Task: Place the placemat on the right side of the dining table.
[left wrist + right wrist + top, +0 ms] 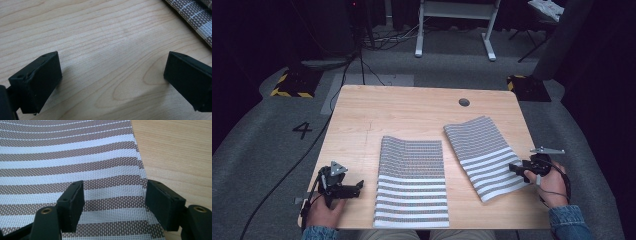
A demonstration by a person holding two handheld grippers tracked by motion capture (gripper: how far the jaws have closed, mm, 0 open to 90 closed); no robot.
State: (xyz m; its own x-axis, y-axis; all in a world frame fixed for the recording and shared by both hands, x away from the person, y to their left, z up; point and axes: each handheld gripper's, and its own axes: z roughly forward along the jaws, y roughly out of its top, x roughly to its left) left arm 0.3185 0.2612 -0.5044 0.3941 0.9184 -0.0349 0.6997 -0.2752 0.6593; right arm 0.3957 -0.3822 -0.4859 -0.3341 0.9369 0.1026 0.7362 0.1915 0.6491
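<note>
Two woven placemats with brown and white stripes lie on the wooden table (412, 107). One placemat (412, 182) lies straight at the front middle. The other placemat (484, 155) lies turned at an angle to its right. My right gripper (514, 169) is low at that mat's right edge and open. In the right gripper view its jaws (115, 195) stand apart just over the striped weave (62, 157), beside the mat's edge. My left gripper (357, 189) rests open at the front left over bare wood (107, 50), with a corner of the middle mat (195, 15) just beyond it.
A round cable hole (464, 102) sits near the table's far right. Grey carpet surrounds the table, with a white desk frame (457, 25) behind it. A black cable (312, 145) trails off the left side.
</note>
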